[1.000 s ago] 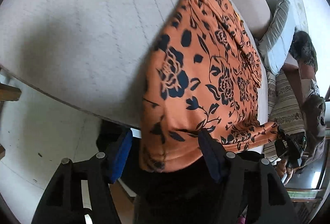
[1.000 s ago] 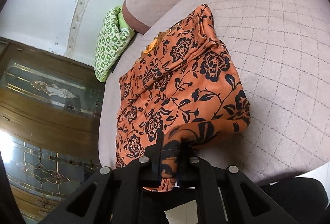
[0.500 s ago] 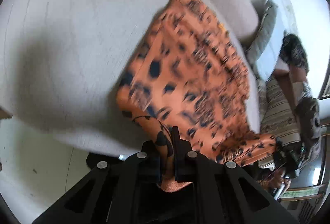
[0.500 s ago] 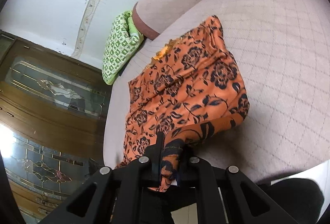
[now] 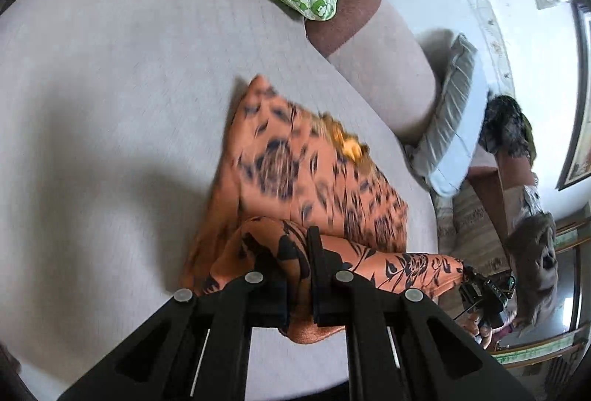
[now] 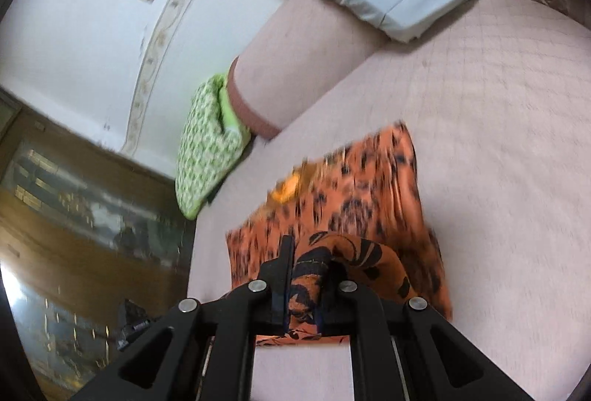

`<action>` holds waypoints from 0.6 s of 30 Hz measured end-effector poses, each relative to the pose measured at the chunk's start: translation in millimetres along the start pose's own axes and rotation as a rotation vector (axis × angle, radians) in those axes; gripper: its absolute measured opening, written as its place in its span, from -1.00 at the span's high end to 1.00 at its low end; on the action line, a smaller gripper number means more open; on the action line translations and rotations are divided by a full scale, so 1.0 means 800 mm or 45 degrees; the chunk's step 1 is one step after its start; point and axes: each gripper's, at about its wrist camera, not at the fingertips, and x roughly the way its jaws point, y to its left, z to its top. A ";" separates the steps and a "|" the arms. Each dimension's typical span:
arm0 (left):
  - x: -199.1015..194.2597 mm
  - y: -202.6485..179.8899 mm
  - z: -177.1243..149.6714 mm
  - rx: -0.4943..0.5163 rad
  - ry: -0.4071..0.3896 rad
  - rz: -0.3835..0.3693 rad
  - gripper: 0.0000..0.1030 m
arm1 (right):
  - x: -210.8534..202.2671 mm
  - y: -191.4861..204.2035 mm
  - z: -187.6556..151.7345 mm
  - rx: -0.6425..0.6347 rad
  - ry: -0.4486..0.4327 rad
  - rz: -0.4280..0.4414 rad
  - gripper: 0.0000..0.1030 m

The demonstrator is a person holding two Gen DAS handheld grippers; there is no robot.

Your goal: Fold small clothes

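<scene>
From the left wrist view, your left gripper (image 5: 295,264) is pinching a fold of the orange black-flowered cloth (image 5: 295,175), fingers clamped, over the beige quilted sofa seat (image 5: 110,68). From the right wrist view, your right gripper (image 6: 308,268) is clamping the cloth's (image 6: 354,201) other near corner.

Orange cloth (image 5: 295,172) matt; sofa (image 5: 110,68) quilted fabric.
</scene>
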 end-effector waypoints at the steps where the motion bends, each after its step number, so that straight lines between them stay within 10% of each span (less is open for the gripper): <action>1: 0.020 -0.004 0.025 0.003 0.007 0.016 0.83 | 0.013 -0.003 0.017 0.012 -0.005 -0.003 0.83; 12: 0.179 0.015 0.173 -0.169 0.029 0.152 0.77 | 0.186 -0.071 0.147 0.148 0.013 -0.163 0.76; 18: 0.129 -0.012 0.130 -0.123 -0.318 0.140 0.41 | 0.202 -0.142 0.159 0.389 0.043 -0.020 0.76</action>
